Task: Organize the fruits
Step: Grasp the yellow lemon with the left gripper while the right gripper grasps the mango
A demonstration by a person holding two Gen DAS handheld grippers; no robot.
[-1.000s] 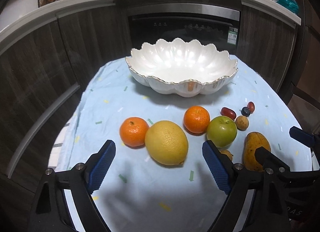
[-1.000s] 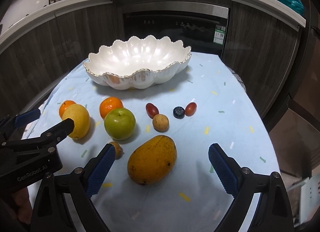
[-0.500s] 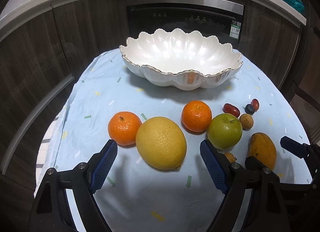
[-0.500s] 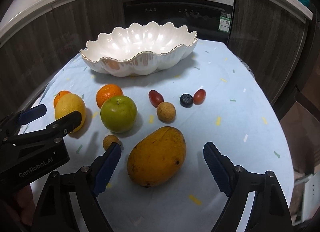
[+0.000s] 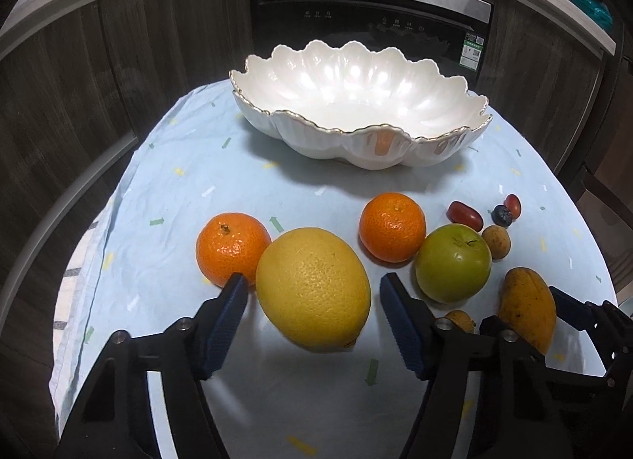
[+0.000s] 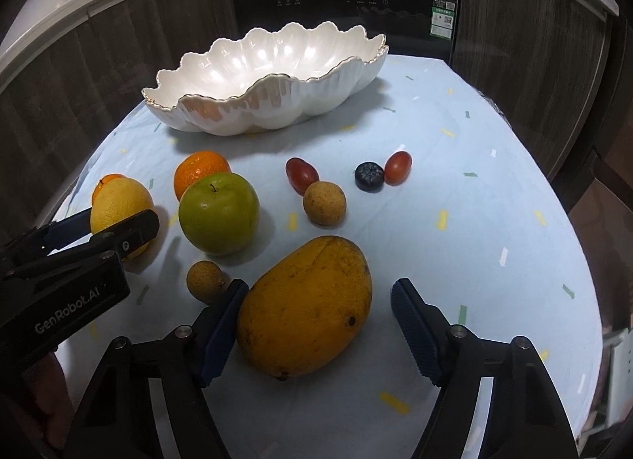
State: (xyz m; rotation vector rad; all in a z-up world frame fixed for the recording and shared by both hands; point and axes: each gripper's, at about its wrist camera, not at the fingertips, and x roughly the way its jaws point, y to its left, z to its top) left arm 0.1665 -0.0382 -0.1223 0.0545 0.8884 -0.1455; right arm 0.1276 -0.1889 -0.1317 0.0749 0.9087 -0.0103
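A white scalloped bowl (image 5: 356,103) stands empty at the far side of the table; it also shows in the right wrist view (image 6: 269,75). My left gripper (image 5: 312,293) is open, its fingers on either side of a large yellow citrus (image 5: 312,289). Two oranges (image 5: 231,247) (image 5: 391,226) and a green apple (image 5: 453,261) lie beside it. My right gripper (image 6: 318,298) is open around a mango (image 6: 306,304), not touching it. The left gripper's fingers (image 6: 126,227) show beside the citrus (image 6: 118,201) in the right wrist view.
Small fruits lie on the light blue tablecloth (image 6: 474,221): two red grapes (image 6: 301,174) (image 6: 398,167), a blueberry (image 6: 369,176) and two brown longans (image 6: 324,201) (image 6: 205,281). Dark cabinets and an oven (image 5: 372,19) curve behind the table.
Both grippers moved forward and lower. The left one's fingers now flank the yellow citrus, and the right one's fingers now flank the mango.
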